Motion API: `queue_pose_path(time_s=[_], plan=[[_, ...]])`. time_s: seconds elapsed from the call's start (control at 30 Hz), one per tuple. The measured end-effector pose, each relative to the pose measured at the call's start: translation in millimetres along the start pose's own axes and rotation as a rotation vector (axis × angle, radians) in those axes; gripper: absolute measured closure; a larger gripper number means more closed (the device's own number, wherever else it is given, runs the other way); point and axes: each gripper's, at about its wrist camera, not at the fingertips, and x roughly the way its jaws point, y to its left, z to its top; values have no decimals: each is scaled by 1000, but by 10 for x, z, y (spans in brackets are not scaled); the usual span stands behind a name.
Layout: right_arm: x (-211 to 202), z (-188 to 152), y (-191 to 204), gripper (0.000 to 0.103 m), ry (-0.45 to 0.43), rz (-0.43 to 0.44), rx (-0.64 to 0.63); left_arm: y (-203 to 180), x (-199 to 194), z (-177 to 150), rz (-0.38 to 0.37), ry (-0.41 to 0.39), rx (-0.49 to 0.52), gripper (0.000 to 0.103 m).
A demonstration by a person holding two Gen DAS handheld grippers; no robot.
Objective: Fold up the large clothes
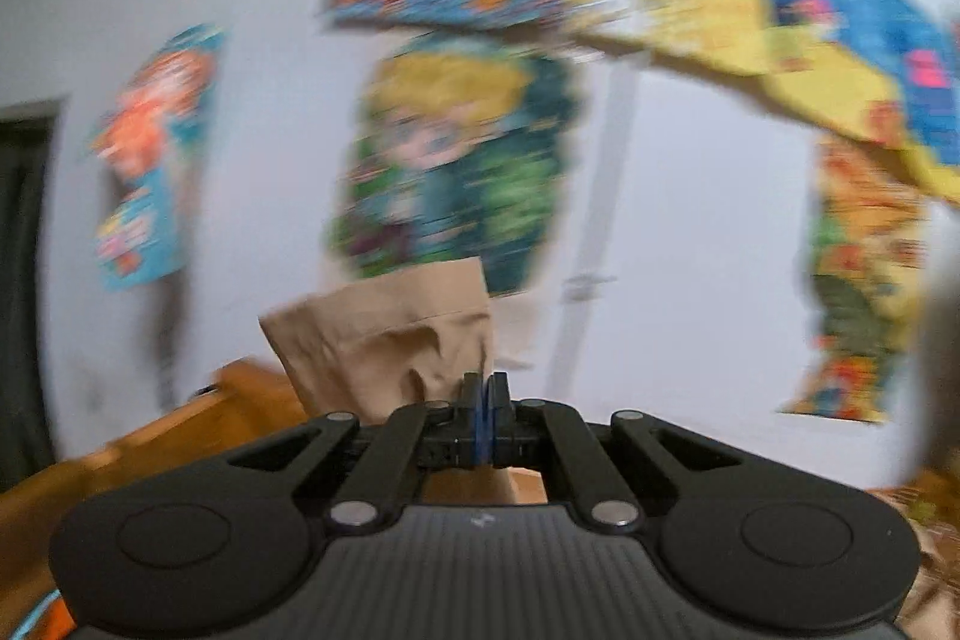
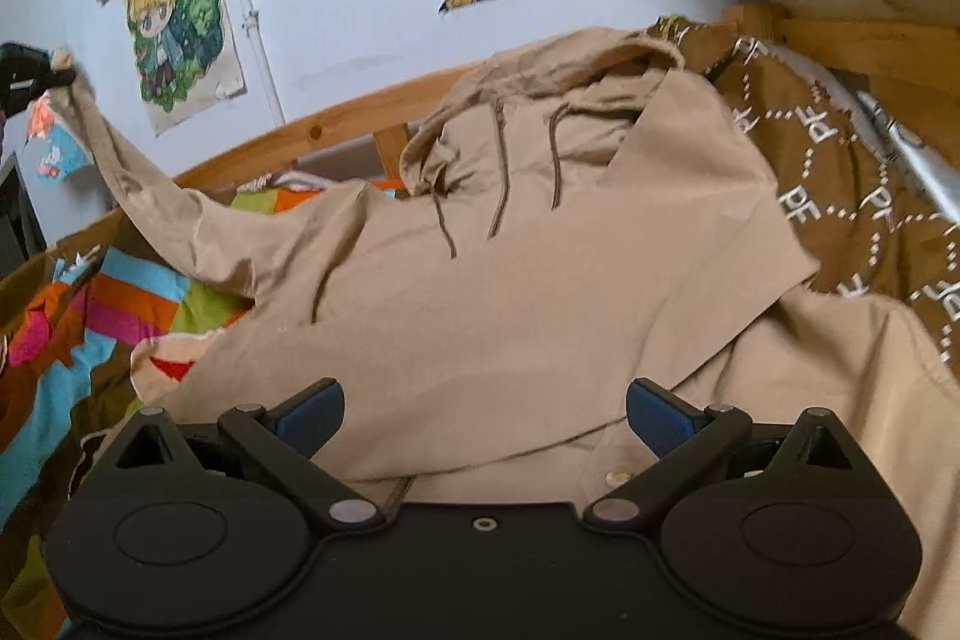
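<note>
Your beige hooded jacket [image 2: 480, 292] lies spread on the bed, over a striped multicolour blanket [image 2: 120, 304] and a brown patterned cover [image 2: 840, 172], with the hood [image 2: 540, 76] up against the wooden bed rail [image 2: 336, 124]. Use that hood as your landmark. To the right of the hood, one side already looks folded in across the body, its edge running diagonally down from the hood toward your right gripper [image 2: 485, 421]. To the left of the hood, the sleeve [image 2: 138, 172] is lifted off the bed and stretched up toward the wall.

Your left gripper [image 1: 485, 388] has its jaws clenched on the sleeve cuff [image 1: 384, 334]; the left wrist view is smeared with motion blur, so expect the cuff to be mid-swing. Your right gripper has its jaws spread wide, holding nothing, hovering just over the hem end of the jacket, opposite the hood.

By my reading you are early to midway: one side in, the left sleeve in hand but not yet laid across the body. What remains is to lay that sleeve over, then double the body lengthwise toward the hood and tidy the drawstrings [image 2: 498, 172].
</note>
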Motion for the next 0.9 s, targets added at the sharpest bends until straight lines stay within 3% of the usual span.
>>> queue_pose_path(time_s=[0.2,0.3,0.43,0.5,0.53,0.6,0.63,0.67,0.77,0.83,0.9], plan=[[-191,132,-97,3,-95,-64,12,-1099,-248,24,-350,-22,157,103],[-262,175,-215,3,-148,-126,34,-1710,-359,-135,-550,7,242,103],[-318,204,-471,3,-202,-227,83,-2372,-386,-580,-785,120,291,103],[-339,202,-612,3,-218,-291,101,-2631,-382,-923,-881,225,309,100],[-354,203,-688,3,-225,-323,113,-2719,-382,-1114,-919,284,314,94],[-383,205,-828,3,-238,-384,142,-2804,-360,-1487,-983,415,325,65],[-403,201,-894,3,-244,-407,158,-2794,-375,-1673,-998,467,324,40],[-414,198,-960,3,-249,-425,176,-2748,-393,-1816,-1002,498,323,35],[-382,185,-1062,3,-246,-422,203,-2453,-375,-2119,-964,587,353,35],[-324,151,-1045,4,-234,-392,181,-2185,-278,-2205,-855,606,372,35],[-238,104,-971,6,-212,-344,133,-1918,-71,-2213,-680,599,389,35]])
